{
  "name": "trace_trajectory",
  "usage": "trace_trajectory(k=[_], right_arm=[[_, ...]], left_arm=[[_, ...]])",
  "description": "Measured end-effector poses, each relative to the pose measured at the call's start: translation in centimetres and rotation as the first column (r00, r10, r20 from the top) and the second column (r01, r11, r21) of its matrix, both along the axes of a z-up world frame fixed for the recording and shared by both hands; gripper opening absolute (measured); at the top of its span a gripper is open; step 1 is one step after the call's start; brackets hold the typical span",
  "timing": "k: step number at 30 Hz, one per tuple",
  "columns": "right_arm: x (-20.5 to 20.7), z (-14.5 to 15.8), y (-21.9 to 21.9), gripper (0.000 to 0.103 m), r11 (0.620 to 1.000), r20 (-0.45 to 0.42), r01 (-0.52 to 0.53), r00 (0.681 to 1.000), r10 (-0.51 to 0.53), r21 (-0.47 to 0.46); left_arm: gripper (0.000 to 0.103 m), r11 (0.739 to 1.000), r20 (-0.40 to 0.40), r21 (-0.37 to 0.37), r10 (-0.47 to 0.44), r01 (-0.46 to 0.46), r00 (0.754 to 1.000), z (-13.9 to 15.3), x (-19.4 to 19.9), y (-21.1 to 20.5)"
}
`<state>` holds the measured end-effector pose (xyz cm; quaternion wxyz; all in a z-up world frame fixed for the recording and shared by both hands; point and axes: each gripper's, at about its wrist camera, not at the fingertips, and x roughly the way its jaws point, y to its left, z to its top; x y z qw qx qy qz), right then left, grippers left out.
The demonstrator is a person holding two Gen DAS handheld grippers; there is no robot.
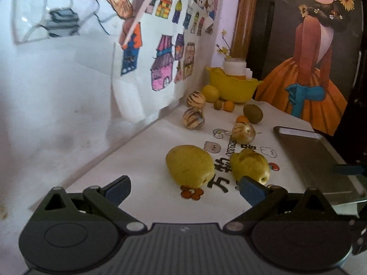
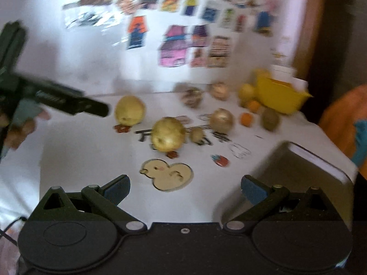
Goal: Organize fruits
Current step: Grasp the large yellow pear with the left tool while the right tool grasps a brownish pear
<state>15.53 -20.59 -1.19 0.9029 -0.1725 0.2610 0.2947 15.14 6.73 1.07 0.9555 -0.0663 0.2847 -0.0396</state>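
Two yellow-green pears lie on the white printed table: the left pear point(image 1: 190, 166) point(image 2: 129, 110) and the right pear point(image 1: 250, 166) point(image 2: 168, 134). Striped melons point(image 1: 193, 118), a kiwi point(image 1: 252, 114) and small oranges point(image 1: 229, 106) lie farther back by a yellow bowl point(image 1: 234, 87) point(image 2: 281, 96). My left gripper point(image 1: 184, 189) is open and empty, just short of the pears; it also shows in the right wrist view point(image 2: 91, 107) beside the left pear. My right gripper point(image 2: 184, 186) is open and empty over a duck drawing.
A grey metal tray point(image 1: 316, 158) point(image 2: 305, 169) sits at the table's right side. A wall with paper house drawings point(image 1: 160, 68) borders the table at the left and back. A painted girl poster point(image 1: 309, 68) stands behind the tray.
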Motion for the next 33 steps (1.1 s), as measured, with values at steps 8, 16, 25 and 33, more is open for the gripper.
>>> trace_trajectory(k=[8, 16, 25, 33], right_arm=[[4.0, 0.2, 3.2, 0.094, 0.991, -0.027, -0.122, 0.992, 0.120, -0.055], [7.1, -0.6, 5.1, 0.085, 0.966, -0.060, -0.236, 0.971, 0.231, -0.105], [8.7, -1.4, 6.3, 0.079, 0.966, -0.080, -0.243, 0.968, 0.236, -0.088], [10.0, -1.8, 7.1, 0.066, 0.971, -0.110, -0.232, 0.968, 0.225, -0.055]], left_arm=[[0.099, 0.998, -0.047, -0.064, -0.008, 0.005, 0.999, -1.0, 3.2, 0.9], [0.090, 0.994, -0.060, -0.106, -0.042, 0.036, 0.997, -1.6, 5.0, 1.3], [0.074, 0.982, -0.095, -0.189, -0.040, 0.021, 0.995, -2.6, 6.8, 1.9], [0.066, 0.966, -0.118, -0.256, -0.052, 0.020, 0.992, -3.0, 7.5, 2.4]])
